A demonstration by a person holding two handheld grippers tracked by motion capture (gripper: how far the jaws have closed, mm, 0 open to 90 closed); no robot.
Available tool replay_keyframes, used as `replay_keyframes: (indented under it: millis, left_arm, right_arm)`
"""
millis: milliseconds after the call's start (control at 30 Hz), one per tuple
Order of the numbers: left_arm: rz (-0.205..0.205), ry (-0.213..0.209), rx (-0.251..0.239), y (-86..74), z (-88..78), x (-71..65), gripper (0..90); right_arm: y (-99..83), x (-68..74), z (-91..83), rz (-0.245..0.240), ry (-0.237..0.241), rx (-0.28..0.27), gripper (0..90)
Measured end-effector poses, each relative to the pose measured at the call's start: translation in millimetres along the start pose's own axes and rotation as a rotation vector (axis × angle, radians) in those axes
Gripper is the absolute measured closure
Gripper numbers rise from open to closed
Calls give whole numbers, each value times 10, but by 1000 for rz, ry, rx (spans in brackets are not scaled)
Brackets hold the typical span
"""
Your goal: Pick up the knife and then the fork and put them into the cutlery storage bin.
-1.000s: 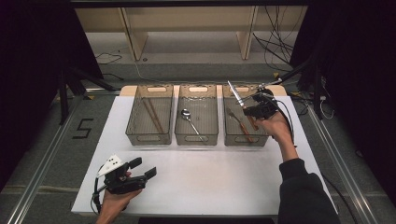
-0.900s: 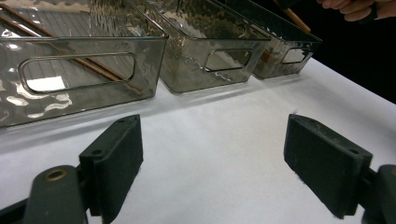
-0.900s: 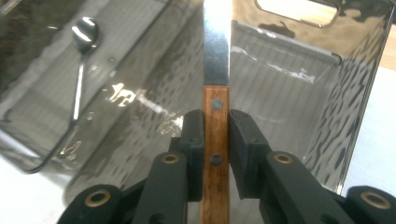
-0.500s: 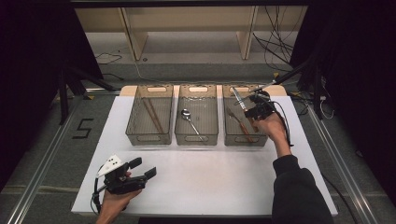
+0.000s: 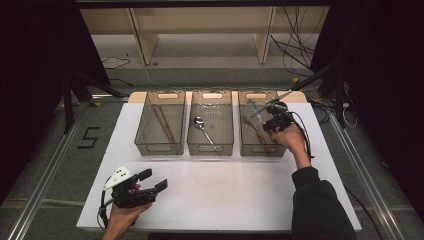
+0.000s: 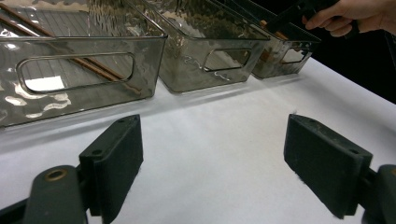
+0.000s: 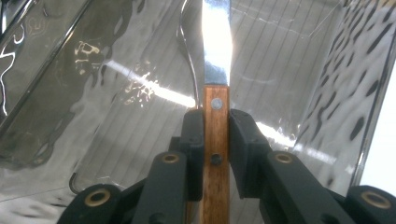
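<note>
Knife (image 7: 216,70), clamped by its wooden handle between the shut jaws of the right gripper (image 5: 274,120), has been lowered into the rightmost bin (image 5: 260,149), so release is judged near, while the left gripper (image 5: 150,181) is held open, well short of that bin.

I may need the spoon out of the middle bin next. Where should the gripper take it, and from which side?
Grip the spoon on its thin handle, about halfway along, coming straight down from above. It lies flat on the floor of the middle bin, bowl toward the far end, and the walls block any sideways approach. Set the jaws across the handle; the rounded bowl would likely slip.
</note>
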State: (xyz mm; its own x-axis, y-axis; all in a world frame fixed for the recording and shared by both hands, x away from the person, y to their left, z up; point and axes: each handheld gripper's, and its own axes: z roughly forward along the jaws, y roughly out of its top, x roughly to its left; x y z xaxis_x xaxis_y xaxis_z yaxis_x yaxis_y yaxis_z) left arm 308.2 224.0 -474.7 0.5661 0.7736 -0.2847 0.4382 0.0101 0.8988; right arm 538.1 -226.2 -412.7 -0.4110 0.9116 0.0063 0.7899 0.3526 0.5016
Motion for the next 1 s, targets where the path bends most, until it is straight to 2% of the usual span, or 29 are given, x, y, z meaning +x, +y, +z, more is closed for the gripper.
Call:
replay_keyframes:
  millis: [300, 367, 600, 800, 900, 1000]
  left_arm:
    - [1, 0, 0, 0, -1, 0, 195]
    - [0, 0, 0, 0, 0, 1, 195]
    - [1, 1, 1, 0, 0, -3, 195]
    - [2, 1, 1, -1, 0, -2, 195]
    - [2, 1, 1, 0, 2, -5, 195]
    - [2, 2, 1, -1, 3, -6, 195]
  right_arm:
    - [-39, 14, 75, -13, 31, 42, 751]
    - [-40, 20, 61, -23, 43, 44, 686]
    - [-51, 55, -100, -36, 78, -19, 583]
    - [-130, 111, -258, -39, 129, -117, 502]
    - [-181, 166, -332, -49, 143, -150, 429]
    - [-242, 228, -414, -55, 168, -187, 395]
